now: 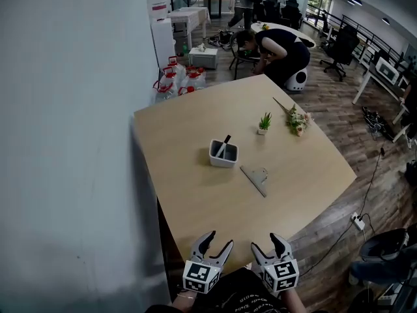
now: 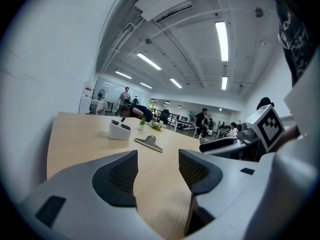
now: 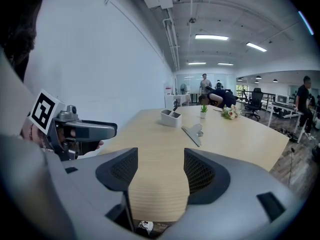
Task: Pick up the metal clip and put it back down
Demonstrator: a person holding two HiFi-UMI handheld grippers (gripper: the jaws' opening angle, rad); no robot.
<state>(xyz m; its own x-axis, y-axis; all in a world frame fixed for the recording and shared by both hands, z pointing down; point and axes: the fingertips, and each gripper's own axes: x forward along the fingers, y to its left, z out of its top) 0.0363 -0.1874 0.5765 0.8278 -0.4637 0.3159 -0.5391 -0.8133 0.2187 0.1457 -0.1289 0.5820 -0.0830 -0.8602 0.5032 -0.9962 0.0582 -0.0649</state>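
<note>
Clip (image 1: pixel 256 178): flat grey metal, wedge-shaped, lying on the pale wood worktop (image 1: pixel 189 135), well ahead of both grippers' fingers.
Left gripper (image 1: pixel 218 242): fingers apart, empty.
Right gripper (image 1: pixel 266 243): fingers apart, empty.

stretching bare across the near half of the table (image 1: pixel 195 207) right up to the metal clip (image 1: pixel 255 178), and staying open along its right side too; standing near its far left but apart, a white holder (image 1: pixel 223 154); sitting well beyond, a small plant (image 1: pixel 264 123) and flowers (image 1: pixel 298 120); closing off the left, a wall (image 1: pixel 65 142).
</note>
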